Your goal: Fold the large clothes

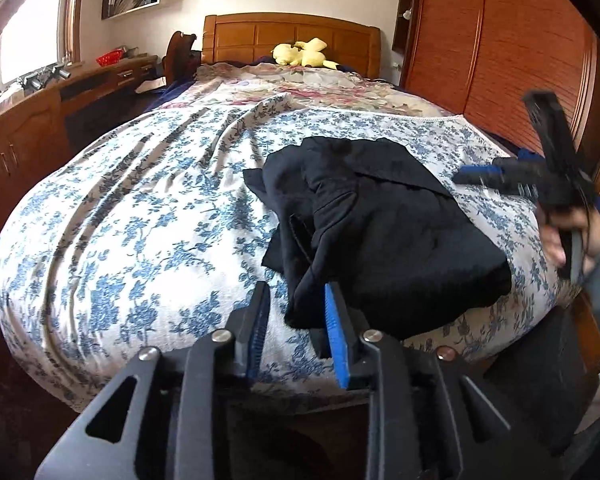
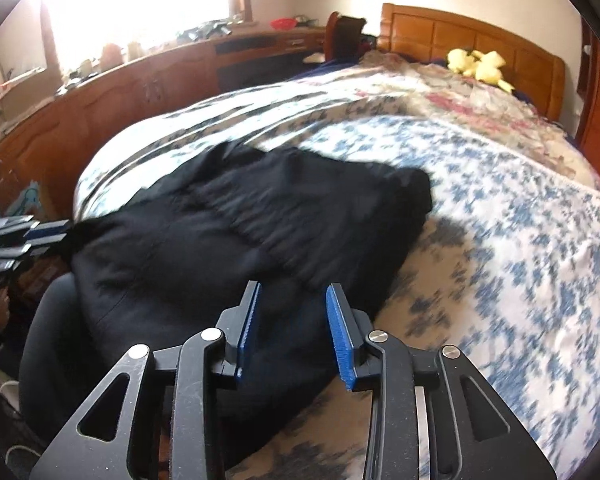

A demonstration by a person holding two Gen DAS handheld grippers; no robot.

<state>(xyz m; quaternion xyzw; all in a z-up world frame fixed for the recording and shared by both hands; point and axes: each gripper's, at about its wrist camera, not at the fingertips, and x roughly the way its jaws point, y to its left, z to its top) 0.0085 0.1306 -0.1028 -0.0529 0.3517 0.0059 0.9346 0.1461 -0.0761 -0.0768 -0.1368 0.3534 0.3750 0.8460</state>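
Note:
A black garment [image 1: 384,224] lies folded in a bundle on the blue-flowered bedspread [image 1: 140,208] near the foot of the bed. My left gripper [image 1: 296,300] is open and empty, just short of the bundle's near left corner. In the left wrist view my right gripper [image 1: 472,176] hovers over the bed's right edge, held in a hand. In the right wrist view the right gripper [image 2: 292,300] is open and empty above the near part of the garment [image 2: 260,216]. The left gripper [image 2: 44,232] shows at that view's left edge.
A yellow plush toy [image 1: 300,54] lies by the wooden headboard [image 1: 292,36]. A wooden cabinet run [image 1: 28,140] with a cluttered top lines the left side. A wooden wardrobe [image 1: 500,52] stands on the right. A dark chair back [image 1: 540,364] is near the bed's foot.

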